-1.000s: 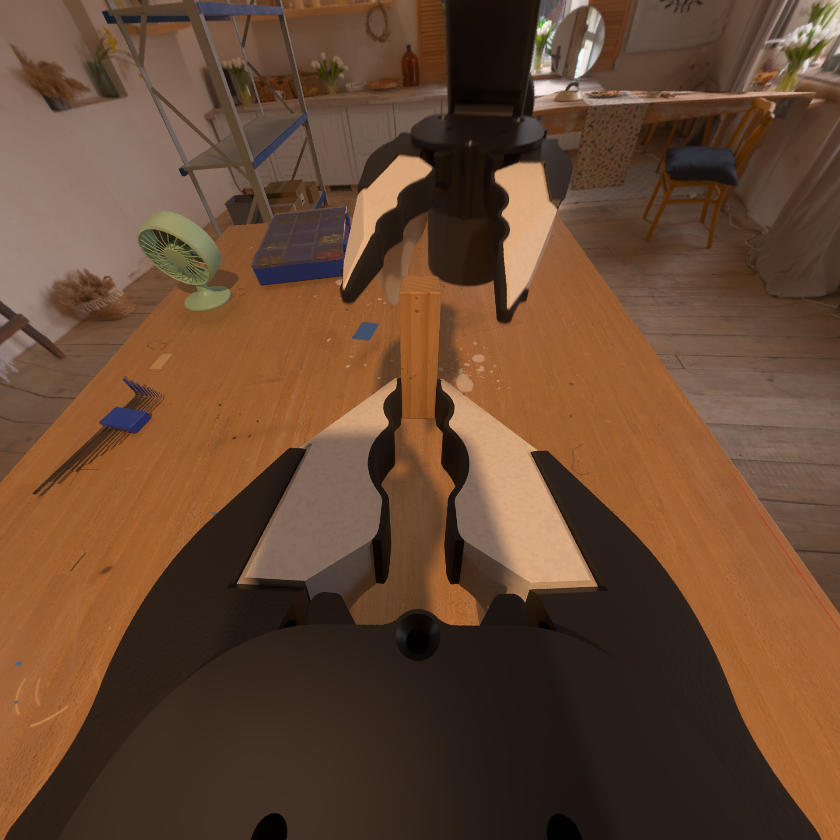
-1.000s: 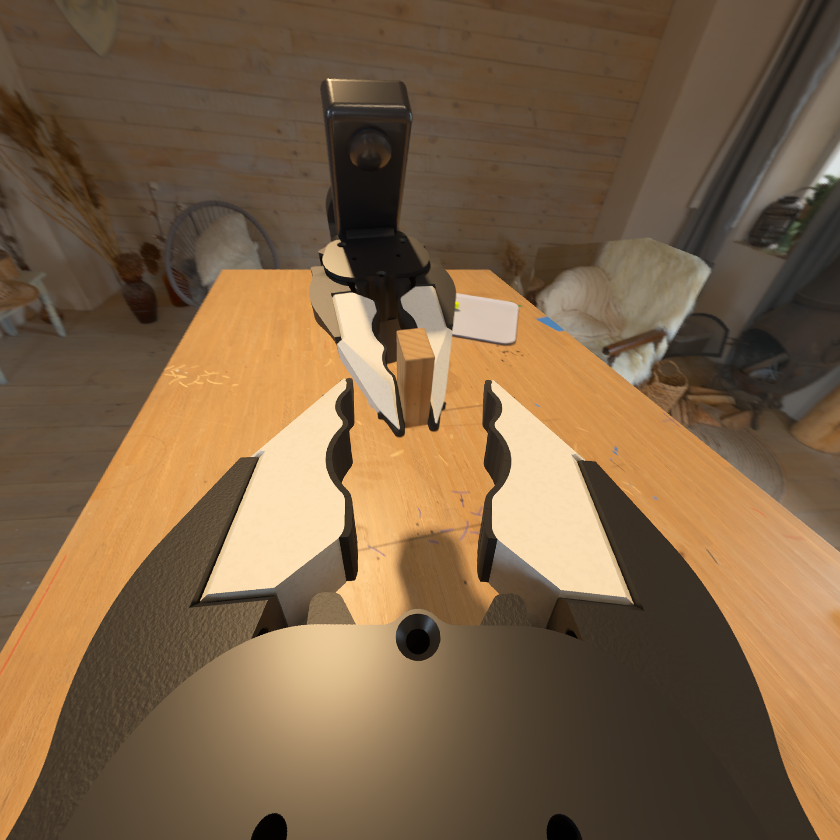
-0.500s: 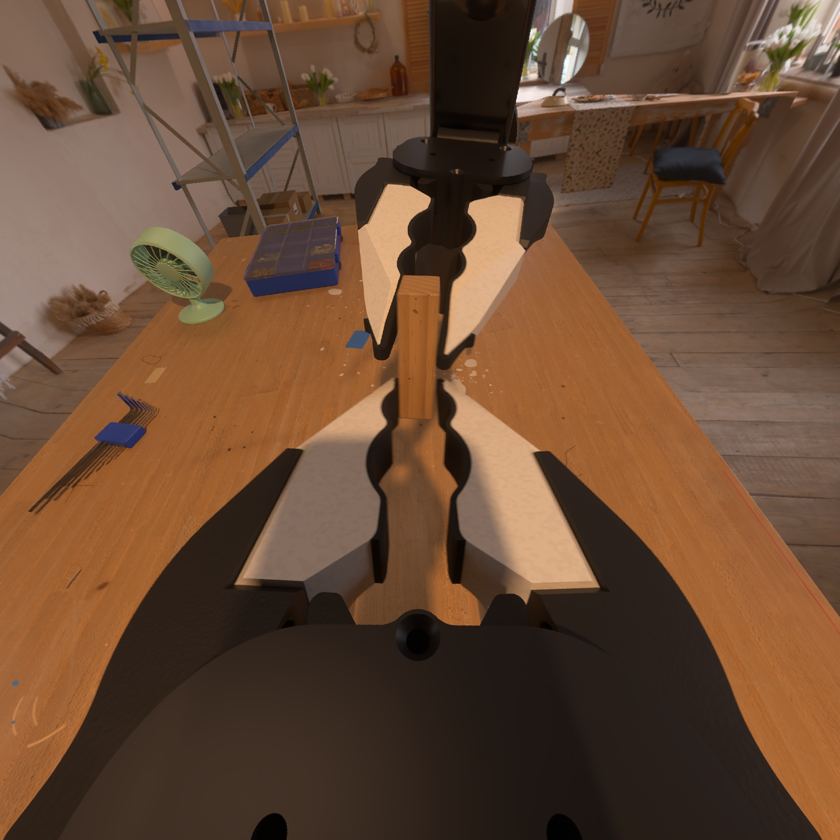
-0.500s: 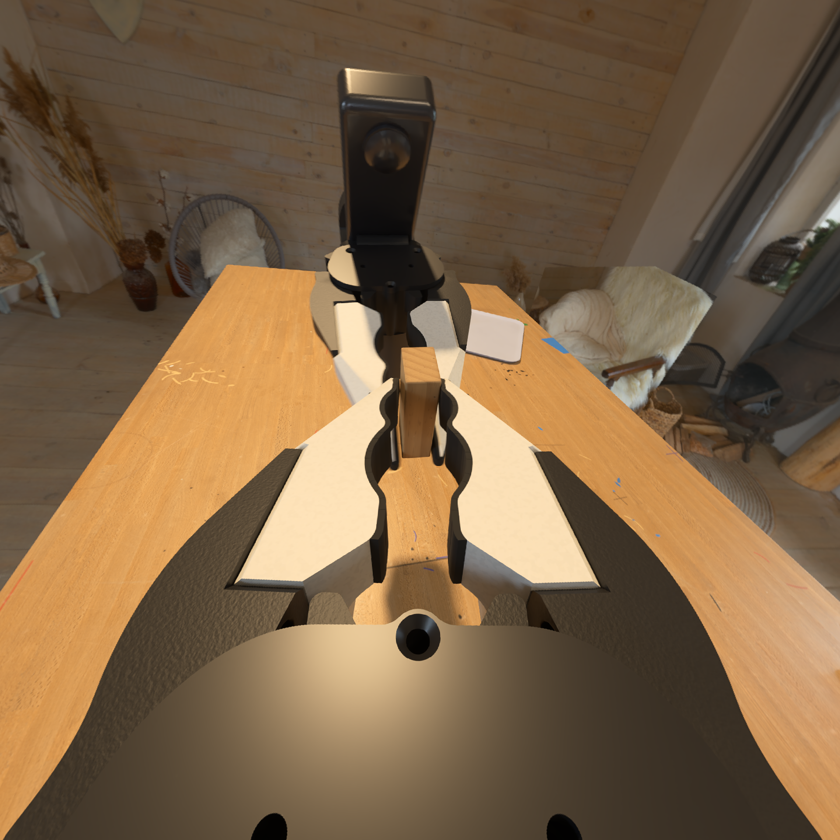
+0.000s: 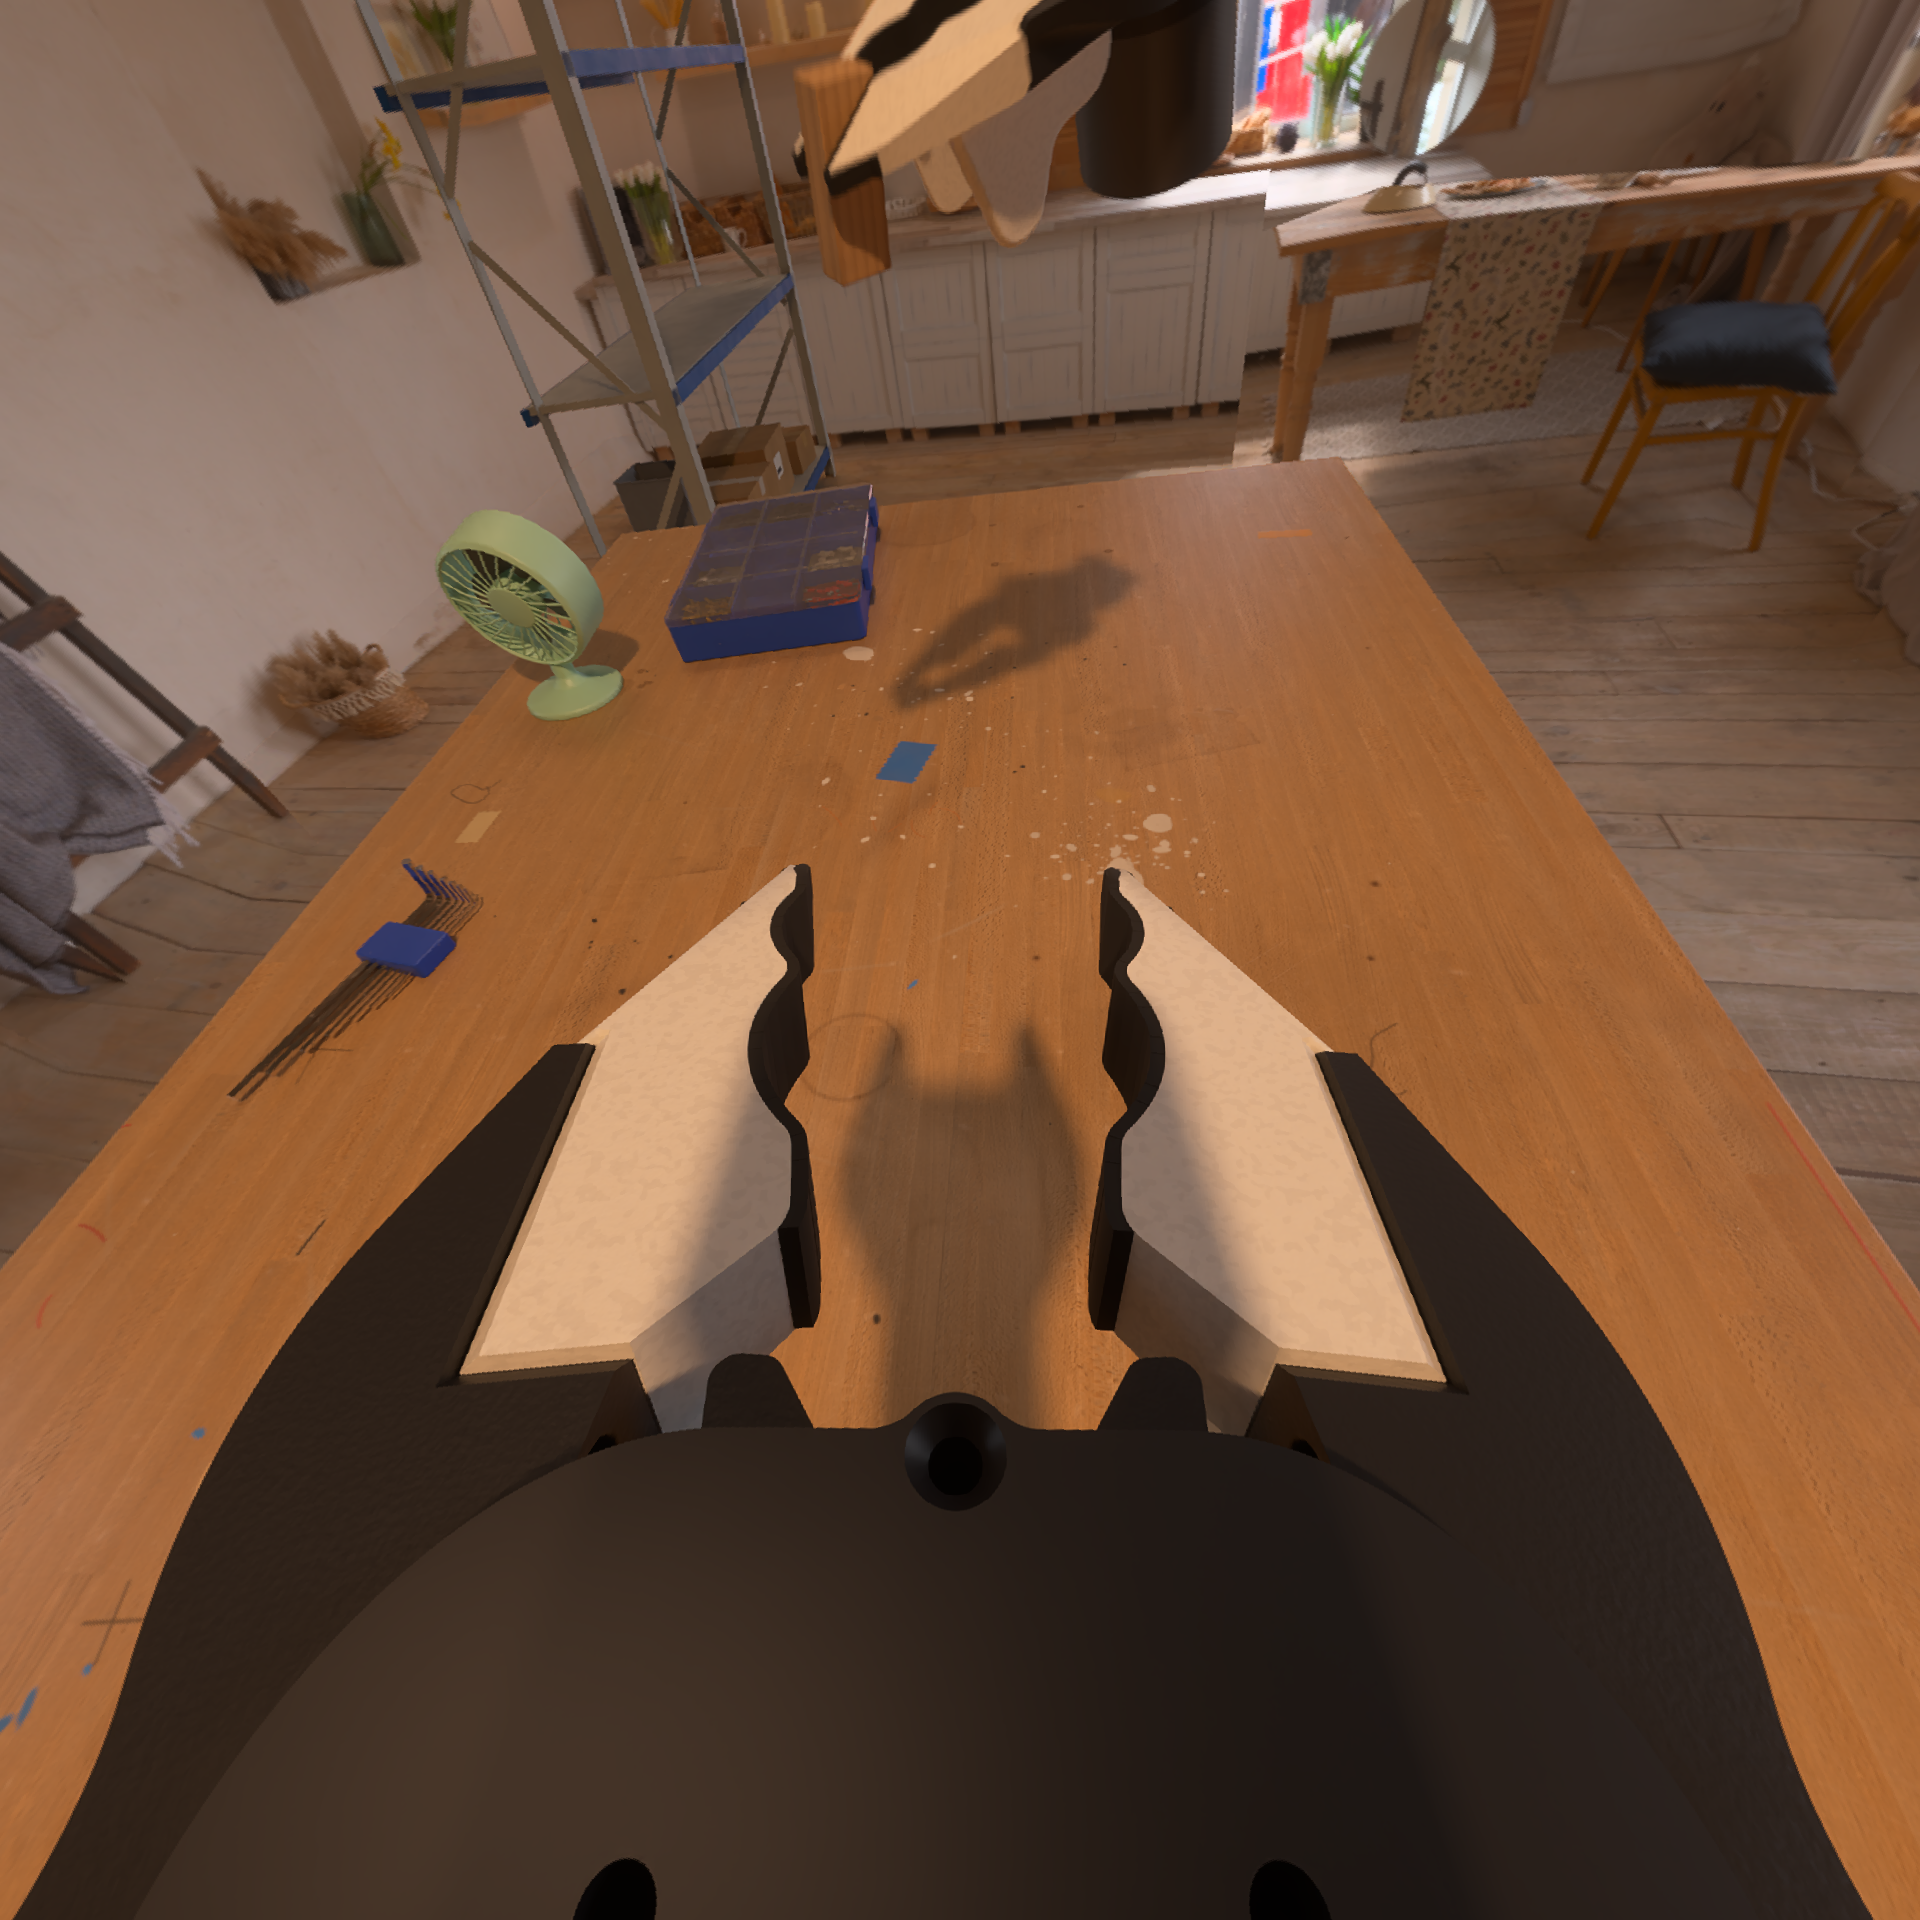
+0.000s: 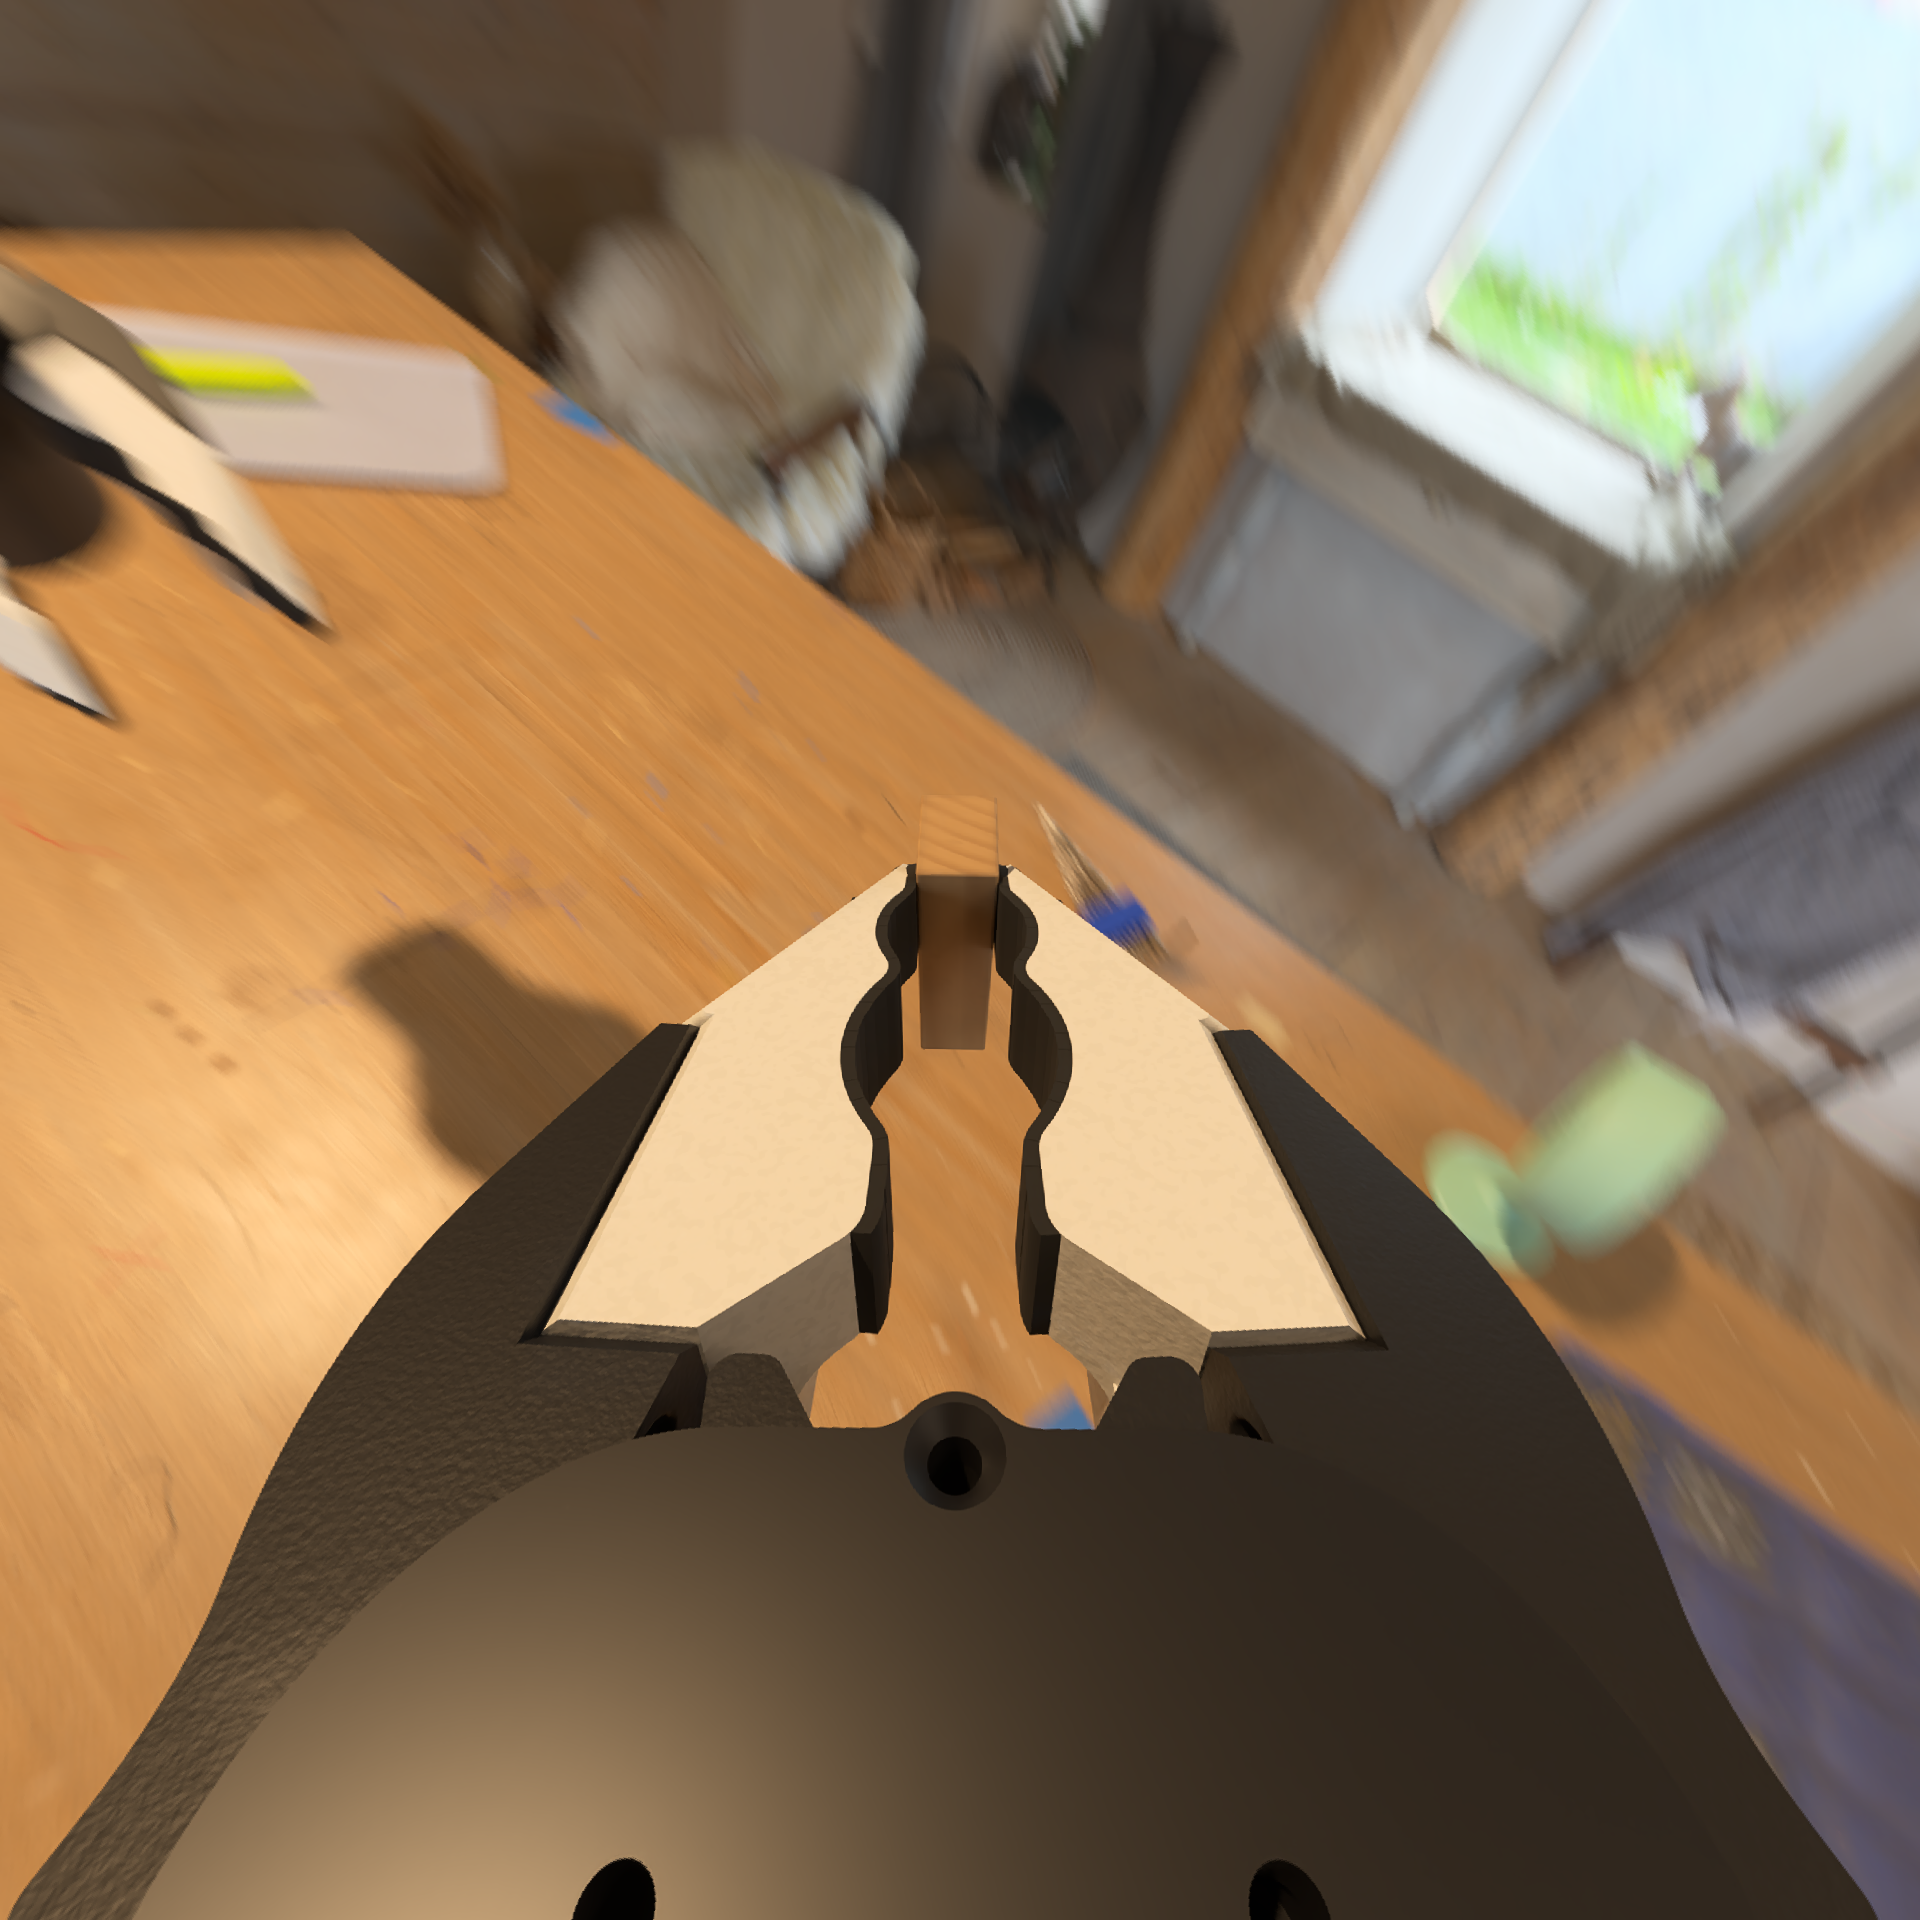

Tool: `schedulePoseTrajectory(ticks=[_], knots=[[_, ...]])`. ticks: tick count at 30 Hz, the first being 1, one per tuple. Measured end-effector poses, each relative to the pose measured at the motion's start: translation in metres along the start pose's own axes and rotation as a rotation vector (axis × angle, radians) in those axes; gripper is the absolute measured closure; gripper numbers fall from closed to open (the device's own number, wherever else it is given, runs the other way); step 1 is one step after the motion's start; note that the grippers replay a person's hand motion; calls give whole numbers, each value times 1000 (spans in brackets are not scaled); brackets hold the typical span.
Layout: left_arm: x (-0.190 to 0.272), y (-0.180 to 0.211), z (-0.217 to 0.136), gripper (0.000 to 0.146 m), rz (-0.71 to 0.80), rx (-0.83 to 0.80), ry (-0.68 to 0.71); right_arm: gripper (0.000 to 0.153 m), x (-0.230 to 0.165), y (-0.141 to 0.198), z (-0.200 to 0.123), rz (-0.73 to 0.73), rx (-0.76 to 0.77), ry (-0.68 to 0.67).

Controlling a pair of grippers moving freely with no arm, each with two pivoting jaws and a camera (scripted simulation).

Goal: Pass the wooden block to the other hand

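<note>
My right gripper (image 6: 956,883) is shut on the wooden block (image 6: 954,956), which stands upright between its fingertips. In the left wrist view the right gripper (image 5: 847,156) hangs high at the top of the frame, tilted, with the block (image 5: 847,166) in it. My left gripper (image 5: 954,883) is open and empty, low over the wooden table (image 5: 1299,831). In the right wrist view, which is blurred, the left gripper's fingers (image 6: 135,468) show at the far left edge.
A green desk fan (image 5: 525,608), a blue parts box (image 5: 774,577), a set of hex keys (image 5: 400,951) and a small blue patch (image 5: 906,761) lie on the table's left half. A white pad (image 6: 353,416) lies on the far end.
My left gripper has opened and let go of the block. My right gripper, shut on the block, has lifted it up and away and has swung to the side.
</note>
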State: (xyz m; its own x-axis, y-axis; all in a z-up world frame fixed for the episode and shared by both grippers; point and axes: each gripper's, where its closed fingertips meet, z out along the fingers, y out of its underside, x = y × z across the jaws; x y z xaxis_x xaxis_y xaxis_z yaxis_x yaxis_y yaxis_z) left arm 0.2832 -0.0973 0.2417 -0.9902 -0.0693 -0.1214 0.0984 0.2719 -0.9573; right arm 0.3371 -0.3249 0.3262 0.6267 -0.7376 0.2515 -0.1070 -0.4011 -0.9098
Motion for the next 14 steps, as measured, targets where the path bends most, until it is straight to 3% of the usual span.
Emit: schedulePoseTrajectory(ticks=[3,7,11,14], knots=[[-1,0,-3,91,11,-9,-7,140,62,60,-26,96,-227,82],[-2,0,-5,94,20,-21,-24,140,114,153,-42,277,-444,145],[-4,3,-3,105,20,-30,-33,140,149,251,-46,447,-682,249],[-7,9,0,112,20,-60,-47,140,157,305,-47,537,-902,240]])
